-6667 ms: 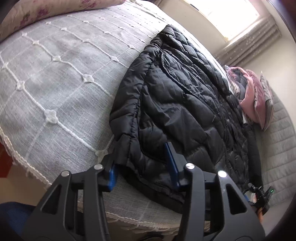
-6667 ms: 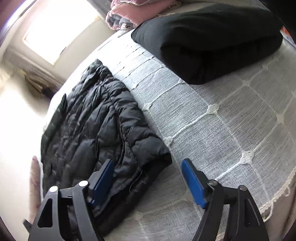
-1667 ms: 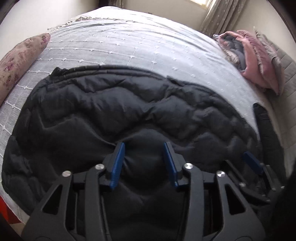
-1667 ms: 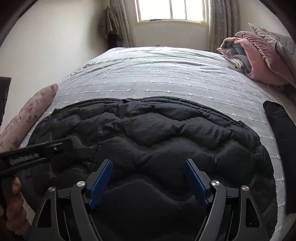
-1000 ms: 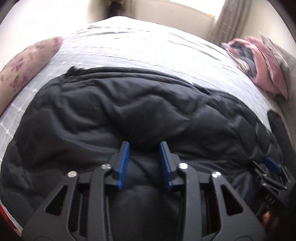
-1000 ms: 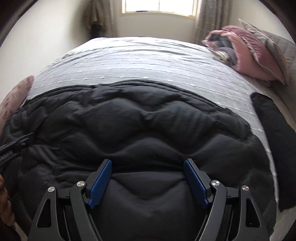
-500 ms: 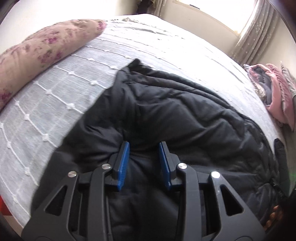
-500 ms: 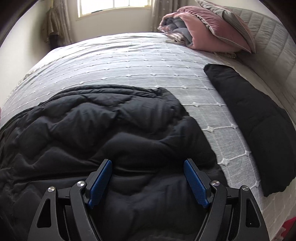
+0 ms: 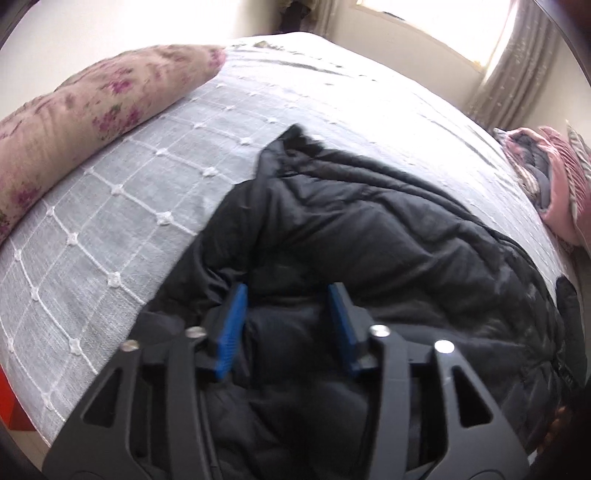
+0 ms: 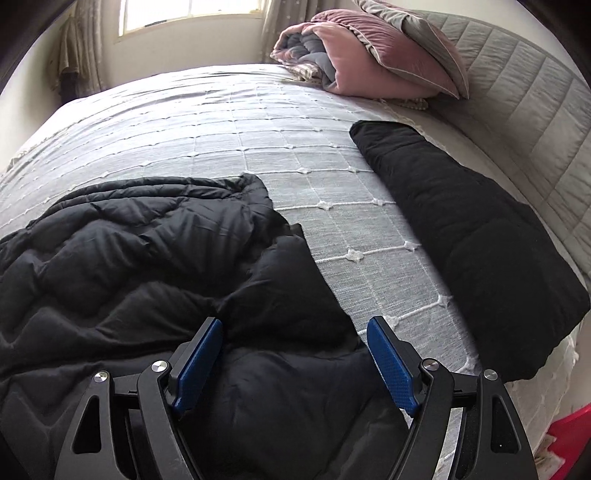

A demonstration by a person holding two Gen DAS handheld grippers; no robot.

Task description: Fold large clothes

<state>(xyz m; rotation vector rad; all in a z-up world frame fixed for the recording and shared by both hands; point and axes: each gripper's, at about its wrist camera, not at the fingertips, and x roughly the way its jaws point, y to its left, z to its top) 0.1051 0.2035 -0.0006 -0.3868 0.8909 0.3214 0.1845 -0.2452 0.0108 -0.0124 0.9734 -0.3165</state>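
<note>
Currently, the scene reads as follows.
Jacket: black quilted puffer jacket (image 9: 388, 236) lies rumpled on the near part of the bed, a corner pointing to the far side.
Left gripper: left gripper (image 9: 290, 325) is low over the jacket; blue pads stand apart with a bulge of padding between them; whether they pinch it cannot be told.
Right gripper: right gripper (image 10: 295, 365) has its fingers spread wide above the jacket's right edge, gripping nothing.
Surface: grey bedspread (image 10: 229, 122) with a white knotted grid.
Right of jacket: folded black garment (image 10: 472, 236), apart from the jacket.
Far right: pink bedding pile (image 10: 362, 48) by the grey headboard (image 10: 524, 96).
Left: floral pillow (image 9: 81, 118).
Room: window (image 10: 192, 14) and curtains at the far wall.
</note>
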